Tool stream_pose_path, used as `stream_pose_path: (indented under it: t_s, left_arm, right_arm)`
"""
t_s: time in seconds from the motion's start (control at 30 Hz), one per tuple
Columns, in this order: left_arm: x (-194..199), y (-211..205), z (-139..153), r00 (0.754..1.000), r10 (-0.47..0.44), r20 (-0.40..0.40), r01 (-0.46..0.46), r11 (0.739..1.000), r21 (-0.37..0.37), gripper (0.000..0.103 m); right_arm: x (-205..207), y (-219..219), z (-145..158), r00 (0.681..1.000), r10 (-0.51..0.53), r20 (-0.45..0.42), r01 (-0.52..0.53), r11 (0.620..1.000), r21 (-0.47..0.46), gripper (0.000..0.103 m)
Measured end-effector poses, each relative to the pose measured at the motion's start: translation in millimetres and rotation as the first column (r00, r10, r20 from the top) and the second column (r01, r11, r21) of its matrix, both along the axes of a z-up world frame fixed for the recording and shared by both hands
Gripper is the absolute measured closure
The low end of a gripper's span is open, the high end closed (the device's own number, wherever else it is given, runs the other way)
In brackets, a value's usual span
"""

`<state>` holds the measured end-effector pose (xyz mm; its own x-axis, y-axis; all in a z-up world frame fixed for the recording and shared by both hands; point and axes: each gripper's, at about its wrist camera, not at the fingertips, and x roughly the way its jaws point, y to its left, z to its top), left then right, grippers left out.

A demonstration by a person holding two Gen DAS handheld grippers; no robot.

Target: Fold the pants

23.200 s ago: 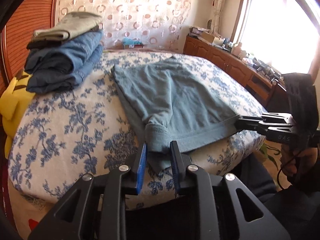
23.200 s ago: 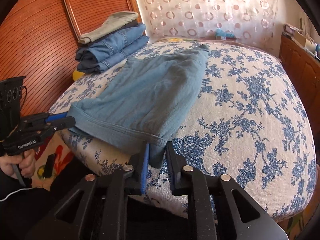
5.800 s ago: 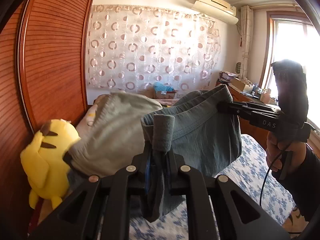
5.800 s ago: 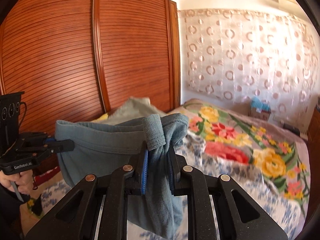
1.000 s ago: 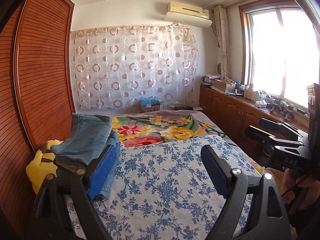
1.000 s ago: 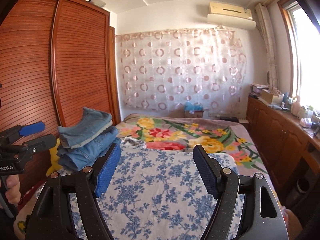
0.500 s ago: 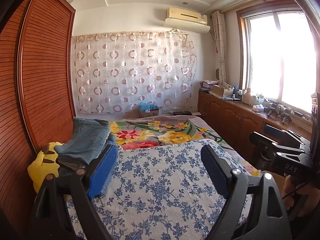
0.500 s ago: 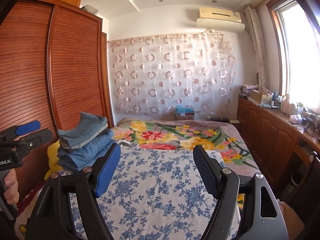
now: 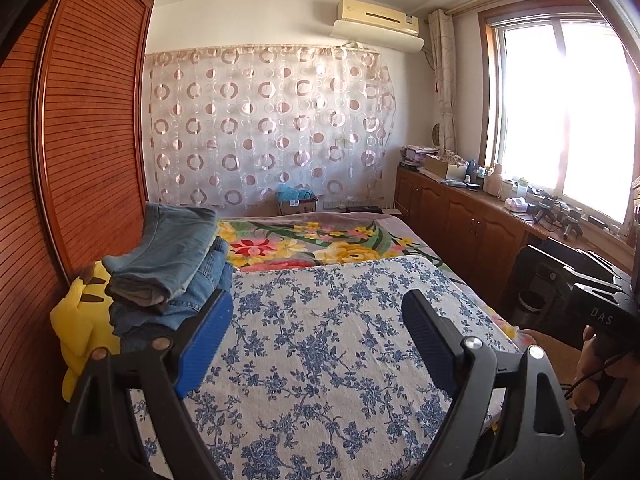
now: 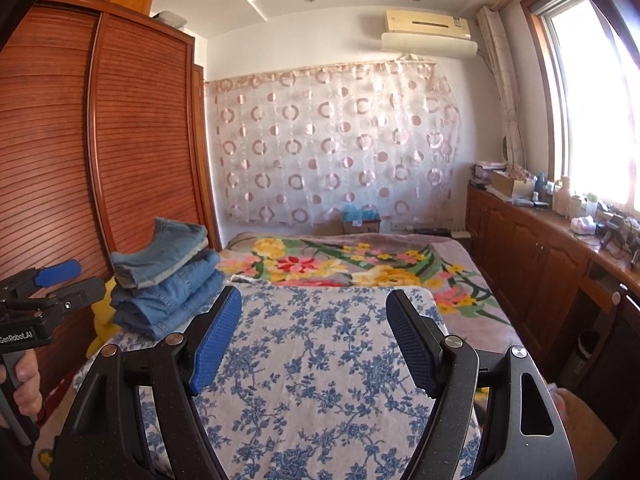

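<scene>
Folded and let go, the grey-blue pants [image 9: 168, 240] now lay on top of a stack of folded jeans [image 9: 188, 296] at the far left of the bed, where earlier both grippers had clamped their waistband in the air. From the right wrist view the same pants [image 10: 164, 252] crowned the pile, beside the slatted wooden wardrobe [image 10: 120, 160]. A yellow plush toy [image 9: 80, 320] sat wedged between the stack and the wardrobe.

The left gripper [image 9: 316, 324] was released, its blue pads spread wide with nothing between them, above the blue-flowered bedspread [image 9: 320, 380]. The right gripper [image 10: 312, 328] likewise stood wide and empty over the same cover. A hand [image 10: 24, 384] gripped the left tool's handle at the left edge of the right wrist view.

Farther off lay a bright floral blanket [image 9: 320, 240]. A small cardboard box [image 9: 296, 204] with something blue in it sat beyond the bed, under the circle-patterned curtain [image 9: 264, 128]. A wooden cabinet [image 9: 460, 216] along the right wall carried boxes and bottles.
</scene>
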<state>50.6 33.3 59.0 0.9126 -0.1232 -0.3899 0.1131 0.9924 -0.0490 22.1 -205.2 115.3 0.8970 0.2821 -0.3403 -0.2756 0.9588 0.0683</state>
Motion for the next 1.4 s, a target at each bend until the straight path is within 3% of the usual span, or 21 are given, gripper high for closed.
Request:
stream_pose_path:
  t_s: [1.4]
  left_arm:
    - [0.4,4.8,-1.9,1.000,0.002,-0.007,-0.002,1.000,0.000,0.016]
  right_arm:
    - [3.4,-0.1,-9.4,1.000,-0.010,-0.017,0.010,1.000,0.000,0.026]
